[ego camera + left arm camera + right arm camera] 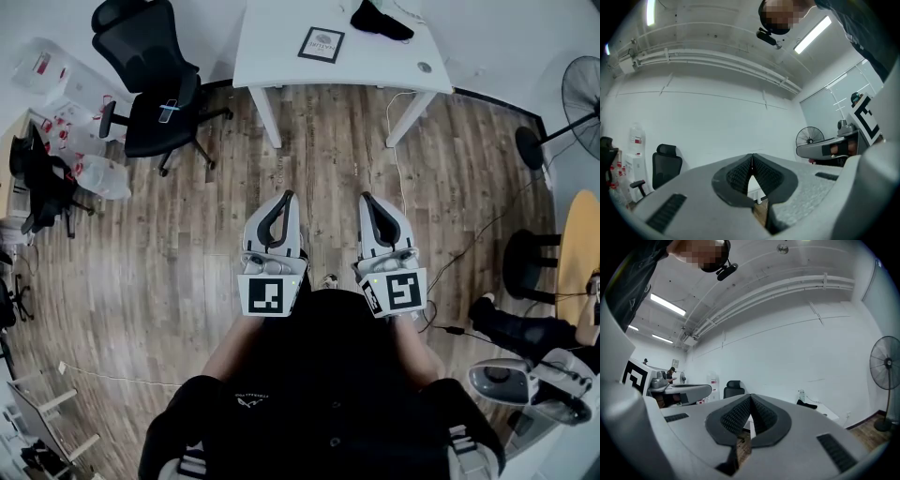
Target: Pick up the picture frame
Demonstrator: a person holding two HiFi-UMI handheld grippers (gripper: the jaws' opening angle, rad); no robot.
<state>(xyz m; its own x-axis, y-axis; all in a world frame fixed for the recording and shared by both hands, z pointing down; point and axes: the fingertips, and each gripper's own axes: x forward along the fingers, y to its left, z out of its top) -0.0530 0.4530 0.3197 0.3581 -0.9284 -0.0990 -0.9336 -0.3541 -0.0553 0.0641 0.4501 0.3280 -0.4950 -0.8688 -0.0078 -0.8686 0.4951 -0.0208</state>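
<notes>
A dark picture frame point(322, 44) with a white print lies flat on the white table point(281, 56) at the top of the head view. Both grippers hang over the wooden floor, well short of the table. My left gripper point(287, 196) is shut with nothing between its jaws; its tips meet in the left gripper view point(751, 157). Beside it, my right gripper point(365, 198) is also shut and empty, its pads touching point(750, 397). Both point level toward the white wall. The frame is not visible in either gripper view.
A black office chair point(150, 89) stands left of the table. A black cloth point(380, 21) lies on the table's far right. A floor fan point(579, 98) is at the right, cables point(403, 178) trail across the floor, and a round stool point(528, 265) sits at right.
</notes>
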